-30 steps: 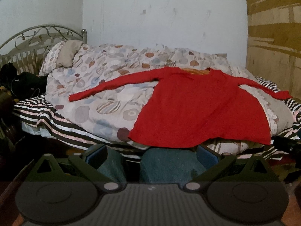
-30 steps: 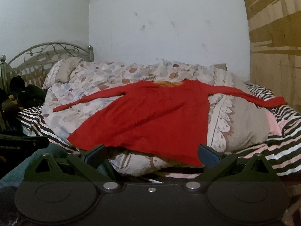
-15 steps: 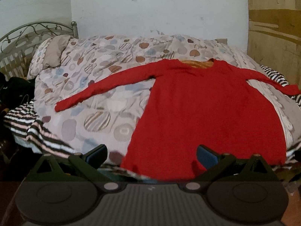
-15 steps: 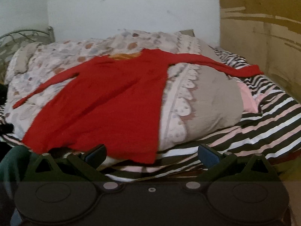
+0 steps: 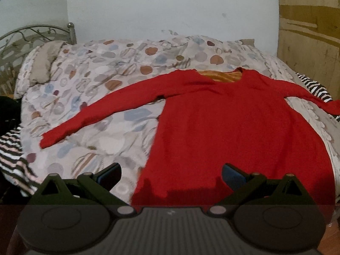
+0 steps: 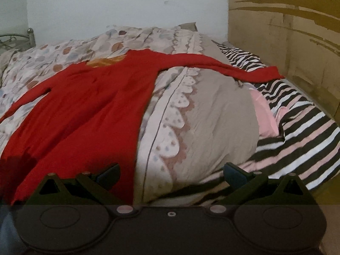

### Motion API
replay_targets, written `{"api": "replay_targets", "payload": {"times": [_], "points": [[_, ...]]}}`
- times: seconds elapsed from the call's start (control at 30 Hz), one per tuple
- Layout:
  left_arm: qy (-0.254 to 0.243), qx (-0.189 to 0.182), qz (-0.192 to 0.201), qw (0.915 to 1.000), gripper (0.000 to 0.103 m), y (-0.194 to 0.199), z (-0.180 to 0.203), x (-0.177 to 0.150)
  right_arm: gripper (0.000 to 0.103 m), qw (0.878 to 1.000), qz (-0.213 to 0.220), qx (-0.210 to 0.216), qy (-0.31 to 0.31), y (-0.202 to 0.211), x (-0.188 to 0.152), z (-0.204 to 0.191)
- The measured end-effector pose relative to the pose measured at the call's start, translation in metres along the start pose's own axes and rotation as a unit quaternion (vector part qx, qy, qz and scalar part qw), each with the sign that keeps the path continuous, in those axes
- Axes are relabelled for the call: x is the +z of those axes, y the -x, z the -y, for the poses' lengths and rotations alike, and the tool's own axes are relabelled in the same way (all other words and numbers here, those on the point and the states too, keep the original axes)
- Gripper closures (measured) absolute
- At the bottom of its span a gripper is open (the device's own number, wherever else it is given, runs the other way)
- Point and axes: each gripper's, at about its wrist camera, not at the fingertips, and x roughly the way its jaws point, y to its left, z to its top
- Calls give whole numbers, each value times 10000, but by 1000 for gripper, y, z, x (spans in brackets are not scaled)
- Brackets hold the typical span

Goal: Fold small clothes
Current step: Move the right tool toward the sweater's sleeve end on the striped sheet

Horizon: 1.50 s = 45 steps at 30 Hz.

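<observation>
A red long-sleeved top [image 5: 233,127] lies spread flat on the patterned quilt [image 5: 106,80], both sleeves stretched out, neckline away from me. My left gripper [image 5: 171,175] is open and empty, hovering over the top's near left hem corner. In the right wrist view the red top [image 6: 85,106] fills the left side, its right sleeve [image 6: 244,70] reaching onto the striped sheet. My right gripper [image 6: 171,174] is open and empty over the top's near right hem edge and the quilt's grey side.
A metal headboard [image 5: 31,36] and a pillow [image 5: 44,61] are at the left. A striped sheet [image 6: 297,131] and a pink cloth [image 6: 263,114] lie at the right, by a wooden board wall [image 6: 286,31]. A white wall stands behind the bed.
Both grippers have moved forward toward the bed, so the red top looks larger. The left now sits over the left hem corner, the right has swung rightward over the right hem edge.
</observation>
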Motion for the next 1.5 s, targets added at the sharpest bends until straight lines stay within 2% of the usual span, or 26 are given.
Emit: {"api": "replay_targets", "payload": {"times": [0.17, 0.3, 0.57, 0.8, 0.9, 1.0, 1.1, 1.23, 1.43, 1.5], "points": [[35, -146, -151, 9998, 0, -34, 13, 15, 0, 9998, 192, -81, 39, -13, 15, 7], [90, -257, -261, 9993, 0, -58, 20, 23, 0, 9975, 574, -404, 123, -23, 25, 13], [135, -339, -347, 9987, 0, -98, 28, 33, 0, 9936, 810, -779, 79, -57, 51, 28], [119, -418, -443, 9981, 0, -128, 31, 31, 0, 9883, 1190, -570, -764, -71, 71, 53], [114, -597, -215, 9979, 0, -133, 30, 19, 0, 9852, 1310, -588, -933, -83, 80, 67], [178, -448, 129, 9988, 0, -134, 33, 7, 0, 9822, 1489, -588, -978, -101, 90, 86], [-24, -356, 147, 9993, 0, -140, 41, 1, 0, 9809, 1413, -568, -1213, -126, 102, 115], [-203, -214, 262, 9992, 0, -141, 50, -5, 0, 9781, 1226, -832, -1458, -160, 126, 151], [-113, -237, 281, 9993, 0, -145, 49, -9, 1, 9589, 1418, -1003, -2241, -204, 162, 208], [-99, -268, 292, 9992, 0, -146, 48, -9, 7, 9491, 1300, -1072, -2662, -222, 170, 226]]}}
